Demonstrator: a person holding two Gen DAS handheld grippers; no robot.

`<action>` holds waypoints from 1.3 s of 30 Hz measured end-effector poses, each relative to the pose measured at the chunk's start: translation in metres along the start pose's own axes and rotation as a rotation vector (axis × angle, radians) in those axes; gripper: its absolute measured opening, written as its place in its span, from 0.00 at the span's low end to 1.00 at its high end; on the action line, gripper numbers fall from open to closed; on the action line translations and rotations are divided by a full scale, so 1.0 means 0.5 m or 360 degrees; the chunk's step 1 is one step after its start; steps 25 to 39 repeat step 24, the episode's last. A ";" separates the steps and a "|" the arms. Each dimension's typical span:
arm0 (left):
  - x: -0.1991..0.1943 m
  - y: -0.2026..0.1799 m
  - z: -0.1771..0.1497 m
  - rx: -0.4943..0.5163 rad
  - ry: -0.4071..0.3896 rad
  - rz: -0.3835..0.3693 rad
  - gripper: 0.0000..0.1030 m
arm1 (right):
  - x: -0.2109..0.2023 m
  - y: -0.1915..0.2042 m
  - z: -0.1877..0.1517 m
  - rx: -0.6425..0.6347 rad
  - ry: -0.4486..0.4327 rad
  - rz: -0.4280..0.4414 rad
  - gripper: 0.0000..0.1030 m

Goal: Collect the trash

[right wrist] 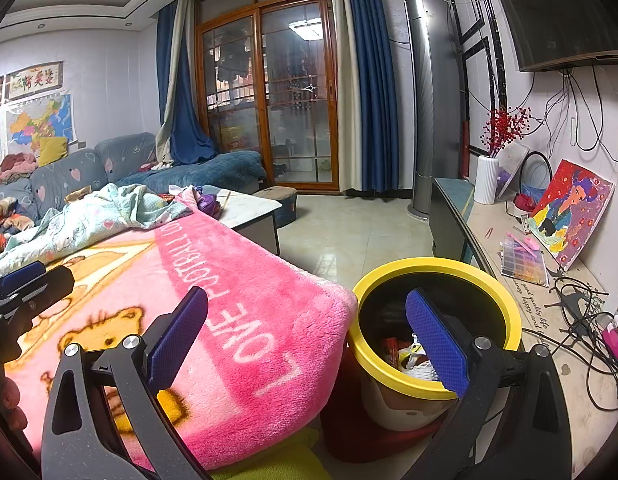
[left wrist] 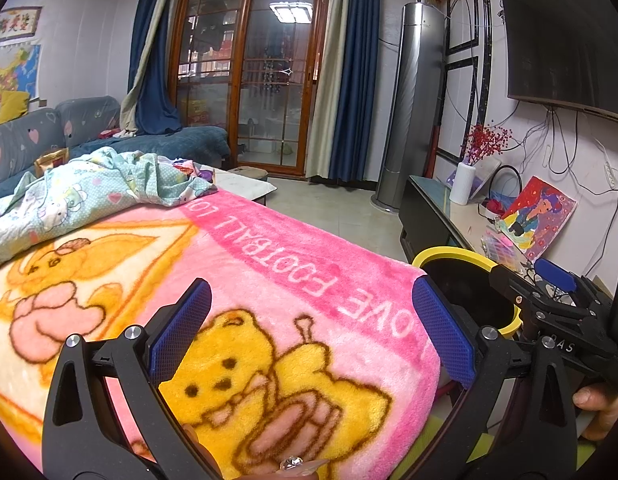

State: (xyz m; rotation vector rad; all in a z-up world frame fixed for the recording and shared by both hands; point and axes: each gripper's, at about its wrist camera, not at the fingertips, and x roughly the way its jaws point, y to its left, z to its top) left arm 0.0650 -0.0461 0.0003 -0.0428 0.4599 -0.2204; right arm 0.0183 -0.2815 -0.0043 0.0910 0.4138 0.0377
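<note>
**Both grippers empty beside the bin**

My left gripper (left wrist: 309, 336) and right gripper (right wrist: 305, 336) hang spread wide, holding nothing, over the pink fleece cartoon blanket (right wrist: 237, 304). The trash, crumpled wrappers (right wrist: 405, 354), lies inside the yellow-rimmed round bin (right wrist: 505, 300). I judge it light, soft and crinkly; I'd pinch a raised fold.

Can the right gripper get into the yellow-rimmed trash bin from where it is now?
Probably yes. The right gripper is open and empty, with its right finger already over the yellow-rimmed trash bin. The bin's mouth is uncovered, and the pink blanket beside it stops at the rim.
</note>
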 end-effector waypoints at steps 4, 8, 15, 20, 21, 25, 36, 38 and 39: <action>0.001 -0.001 0.001 0.0010 -0.0001 0.0007 0.90 | -0.001 0.000 0.000 0.0002 -0.0002 -0.0002 0.94; 0.007 -0.003 -0.001 0.0022 0.0021 0.0053 0.90 | -0.001 0.000 0.000 0.0001 -0.0001 -0.0007 0.94; -0.003 0.036 0.001 -0.0085 0.0043 0.0079 0.90 | -0.003 0.032 0.020 -0.0088 -0.0034 0.0016 0.94; -0.069 0.218 0.003 -0.0340 0.0063 0.0373 0.90 | 0.032 0.190 0.069 -0.0183 0.0038 0.0349 0.94; -0.092 0.282 -0.005 -0.0387 0.0075 0.0531 0.90 | 0.050 0.252 0.072 -0.0220 0.0120 0.0478 0.94; -0.159 0.470 -0.051 -0.0523 0.0192 0.0986 0.90 | 0.098 0.452 0.048 -0.0394 0.0423 0.0756 0.94; -0.159 0.470 -0.051 -0.0523 0.0192 0.0986 0.90 | 0.098 0.452 0.048 -0.0394 0.0423 0.0756 0.94; -0.159 0.470 -0.051 -0.0523 0.0192 0.0986 0.90 | 0.098 0.452 0.048 -0.0394 0.0423 0.0756 0.94; -0.159 0.470 -0.051 -0.0523 0.0192 0.0986 0.90 | 0.098 0.452 0.048 -0.0394 0.0423 0.0756 0.94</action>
